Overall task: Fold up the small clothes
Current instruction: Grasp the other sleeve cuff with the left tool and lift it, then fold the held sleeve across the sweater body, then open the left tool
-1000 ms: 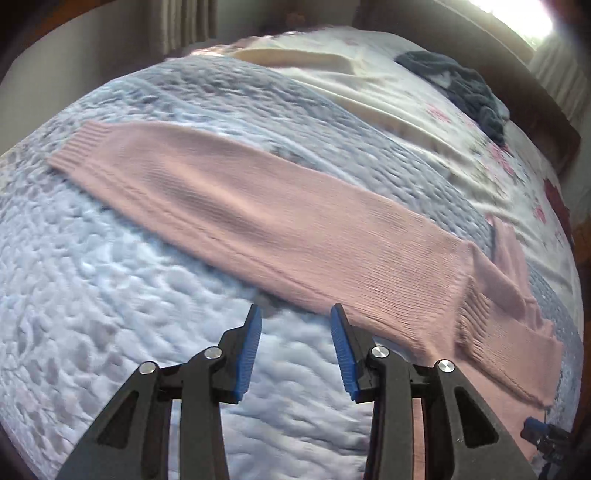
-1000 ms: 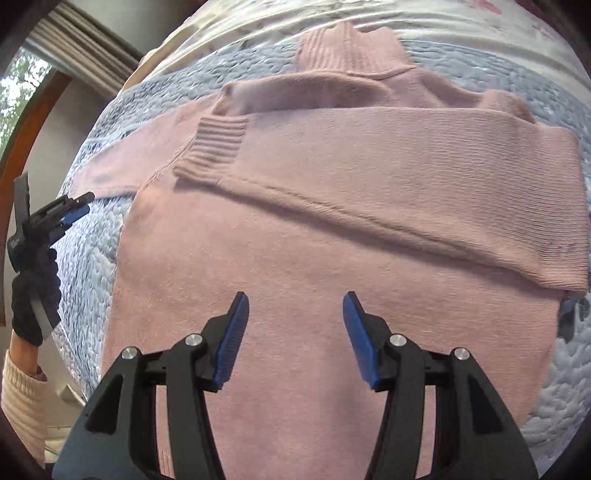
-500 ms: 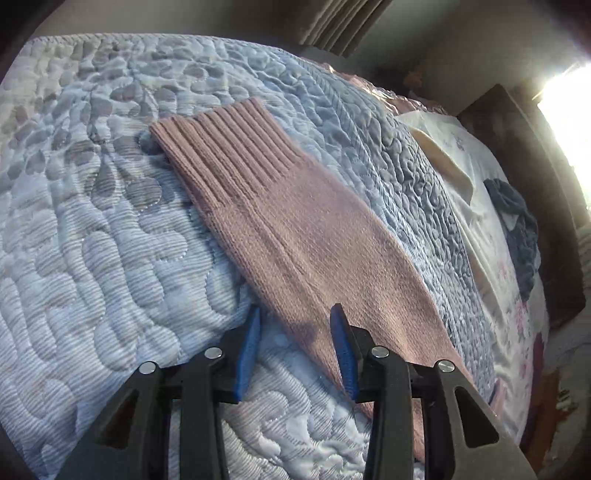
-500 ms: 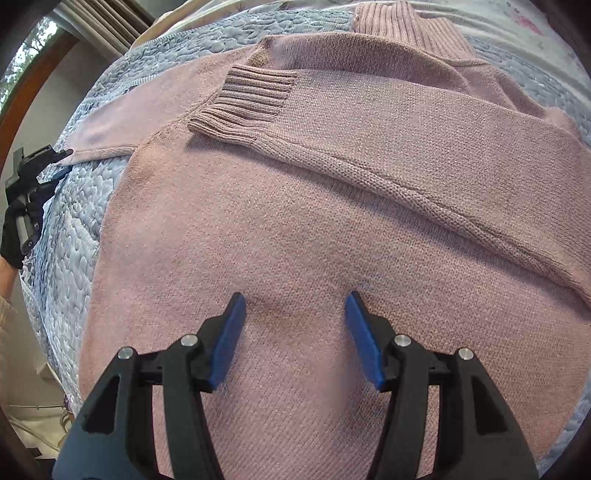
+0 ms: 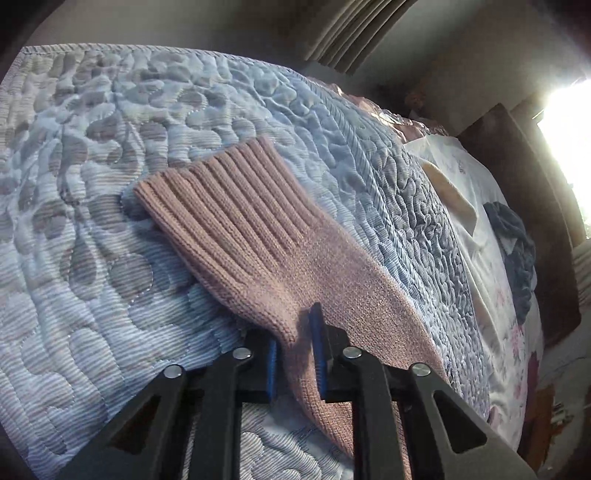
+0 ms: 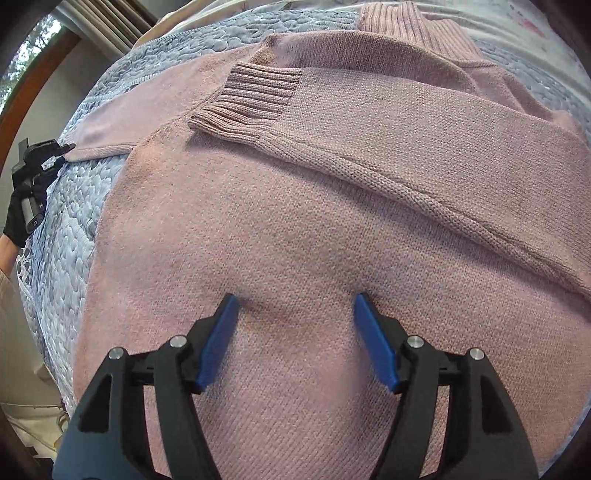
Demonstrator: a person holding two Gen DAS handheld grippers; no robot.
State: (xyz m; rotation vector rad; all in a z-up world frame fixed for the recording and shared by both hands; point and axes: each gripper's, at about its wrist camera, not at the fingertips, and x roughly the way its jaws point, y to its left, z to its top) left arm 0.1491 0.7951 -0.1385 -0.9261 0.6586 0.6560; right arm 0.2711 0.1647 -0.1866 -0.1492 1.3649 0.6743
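One sleeve (image 5: 280,258) of the pink sweater (image 6: 295,229) lies on the quilt (image 5: 92,295), long axis toward 11 o'clock. We pinch it with the left gripper (image 5: 295,347); the right gripper (image 6: 295,332) rests spread on the body.

Your sweater (image 6: 295,229) lies flat on the quilt (image 6: 70,236), which covers the bed. One sleeve (image 6: 406,147) is folded across the body, its cuff (image 6: 251,103) on the chest below the collar (image 6: 399,22). The other sleeve (image 5: 280,266) stretches out to the left over the quilt. Your left claw (image 5: 295,343) sits around that sleeve's near edge, behind its cuff (image 5: 221,206). Your right claw (image 6: 295,332) rests on the sweater's body. Farther up the bed lies another garment (image 5: 517,258).
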